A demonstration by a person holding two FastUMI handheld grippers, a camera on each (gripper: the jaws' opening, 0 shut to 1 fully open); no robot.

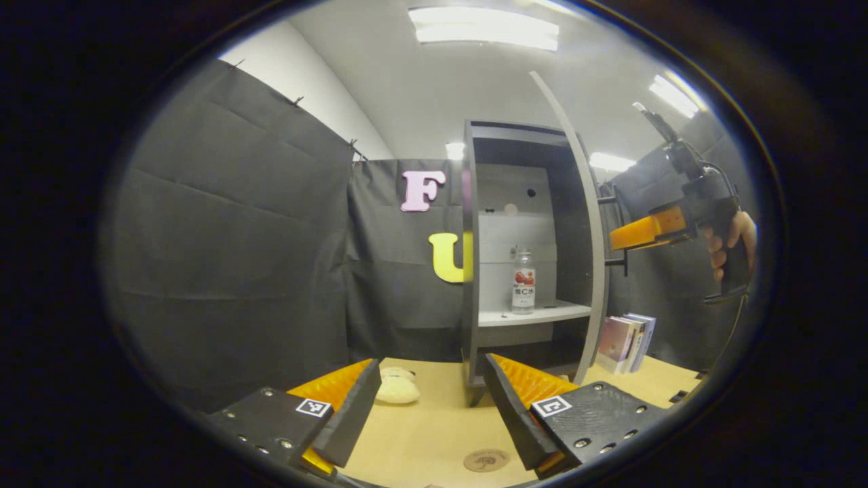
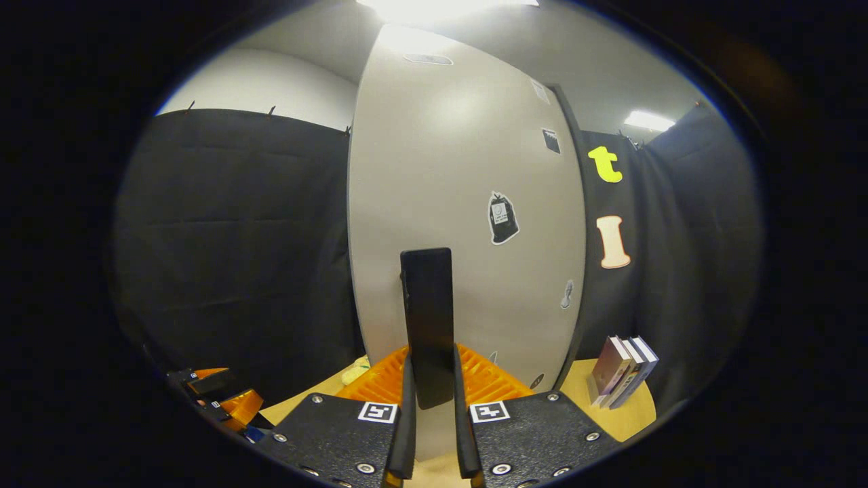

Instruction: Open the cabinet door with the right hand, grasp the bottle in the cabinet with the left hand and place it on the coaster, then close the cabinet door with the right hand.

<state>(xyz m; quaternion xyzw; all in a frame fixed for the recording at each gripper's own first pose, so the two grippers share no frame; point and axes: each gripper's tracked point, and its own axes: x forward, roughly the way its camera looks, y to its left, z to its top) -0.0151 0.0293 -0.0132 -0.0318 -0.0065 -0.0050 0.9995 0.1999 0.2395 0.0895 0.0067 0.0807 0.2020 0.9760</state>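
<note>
Up close, the right gripper (image 2: 430, 400) is clamped on the flat black bar handle (image 2: 426, 318) of the pale grey cabinet door (image 2: 468, 203), both fingers pressing its sides. From the left gripper view, that door (image 1: 583, 224) stands swung open, edge-on, with a hand (image 1: 729, 244) holding the right gripper just beyond it. The left gripper (image 1: 430, 407) hovers with jaws spread wide and nothing between them, above the light wooden table (image 1: 434, 420). Inside the dark grey cabinet (image 1: 515, 237), the clear plastic bottle with a red-and-white label (image 1: 523, 281) stands upright on a white shelf (image 1: 532, 314). A round brown coaster (image 1: 486, 460), seemingly cork, lies on the table near the left gripper's fingers. Some books (image 1: 627, 342) stand right of the cabinet.
</note>
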